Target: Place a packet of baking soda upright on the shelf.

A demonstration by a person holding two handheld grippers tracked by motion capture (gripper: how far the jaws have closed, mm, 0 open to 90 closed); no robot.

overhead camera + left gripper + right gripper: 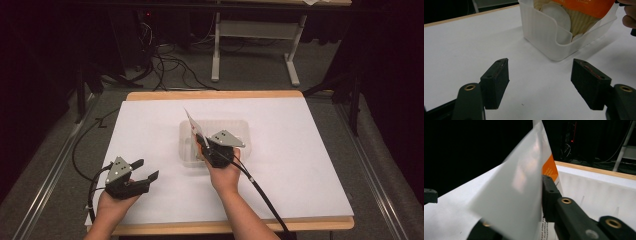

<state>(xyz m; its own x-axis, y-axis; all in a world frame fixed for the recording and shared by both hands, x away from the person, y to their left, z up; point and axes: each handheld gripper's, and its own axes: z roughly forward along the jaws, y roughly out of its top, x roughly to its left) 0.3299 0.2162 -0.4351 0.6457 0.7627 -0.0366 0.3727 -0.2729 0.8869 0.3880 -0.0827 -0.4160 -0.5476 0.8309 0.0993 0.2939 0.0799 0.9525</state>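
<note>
Packet first: your right gripper has it pinched between its jaws, a flat white pouch with an orange panel, standing tilted with its top corner leaning up and to the left over the clear plastic bin. In the right gripper view the packet spreads across the near field, its white face blurred, with one black jaw pressed against its orange-printed side; the other jaw is mostly hidden behind the sheet. Those jaws stand narrow, closed on the thin material.

Your right hand sits at the near edge of the bin, which rests near the middle of the white table top. From the left gripper view the bin is ribbed and translucent, and inside it you can see a white round disc and pale fluted paper cups, with the packet's orange lower part reaching down above them.

Your left gripper lies low at the near left of the table, well apart from the bin. Its jaws stand wide with nothing between them, just bare white surface, and they point toward the bin's corner.
</note>
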